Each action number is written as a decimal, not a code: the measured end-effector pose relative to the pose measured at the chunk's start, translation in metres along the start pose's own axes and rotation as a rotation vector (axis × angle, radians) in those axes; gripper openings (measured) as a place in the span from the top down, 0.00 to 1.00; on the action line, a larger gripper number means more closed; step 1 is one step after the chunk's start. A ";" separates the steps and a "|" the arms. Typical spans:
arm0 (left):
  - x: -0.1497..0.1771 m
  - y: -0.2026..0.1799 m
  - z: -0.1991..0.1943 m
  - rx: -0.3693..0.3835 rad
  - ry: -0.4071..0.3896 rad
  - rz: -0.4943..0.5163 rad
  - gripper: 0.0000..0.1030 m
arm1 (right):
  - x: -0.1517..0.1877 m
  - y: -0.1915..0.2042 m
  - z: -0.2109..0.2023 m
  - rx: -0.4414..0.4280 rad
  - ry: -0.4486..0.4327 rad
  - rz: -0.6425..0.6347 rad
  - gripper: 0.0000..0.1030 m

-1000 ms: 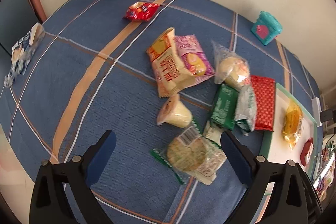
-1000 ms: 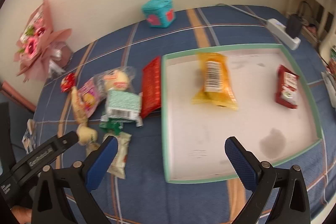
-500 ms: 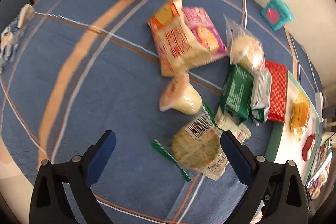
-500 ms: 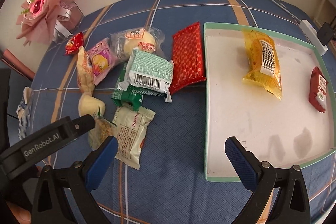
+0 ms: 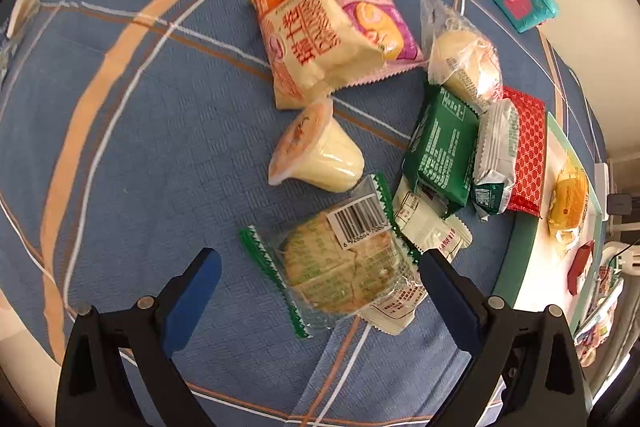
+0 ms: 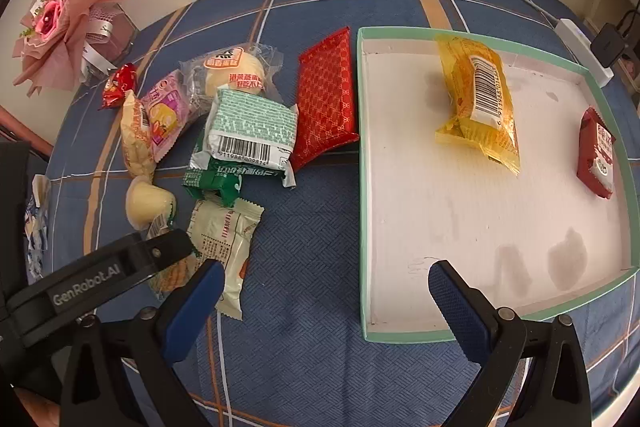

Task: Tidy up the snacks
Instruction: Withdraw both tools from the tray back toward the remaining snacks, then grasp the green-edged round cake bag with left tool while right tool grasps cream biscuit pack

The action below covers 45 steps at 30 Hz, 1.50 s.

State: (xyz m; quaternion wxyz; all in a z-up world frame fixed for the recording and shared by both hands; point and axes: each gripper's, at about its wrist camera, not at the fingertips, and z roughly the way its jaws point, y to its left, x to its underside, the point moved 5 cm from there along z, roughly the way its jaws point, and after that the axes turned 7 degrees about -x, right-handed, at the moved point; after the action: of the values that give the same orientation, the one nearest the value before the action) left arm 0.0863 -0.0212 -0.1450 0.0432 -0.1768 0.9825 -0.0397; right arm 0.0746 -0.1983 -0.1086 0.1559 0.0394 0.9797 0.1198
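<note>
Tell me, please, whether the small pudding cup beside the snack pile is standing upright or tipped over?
Tipped over. The pudding cup lies on its side on the blue tablecloth, its sealed orange lid facing sideways, not up.

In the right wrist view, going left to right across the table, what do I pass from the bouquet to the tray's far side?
Pink bouquet → small red candy packet → clear-wrapped bun → red patterned packet → tray's left wall → yellow packet → dark red packet.
</note>
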 end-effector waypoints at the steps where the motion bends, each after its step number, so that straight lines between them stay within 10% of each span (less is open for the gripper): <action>1: -0.002 0.002 0.003 0.007 0.003 -0.014 0.04 | 0.000 0.002 0.000 -0.001 -0.001 -0.001 0.00; 16: 0.001 0.066 0.010 -0.051 -0.004 -0.266 0.04 | 0.000 0.038 0.012 -0.009 -0.008 -0.110 0.01; 45: -0.009 0.053 0.014 -0.043 0.019 -0.208 0.04 | -0.004 0.072 0.078 0.012 0.075 -0.132 0.21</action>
State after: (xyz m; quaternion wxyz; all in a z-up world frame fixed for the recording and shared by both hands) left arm 0.0777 0.0310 -0.1630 0.0260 -0.2782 0.9599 -0.0246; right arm 0.1055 -0.1120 -0.1622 0.1263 -0.0289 0.9860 0.1047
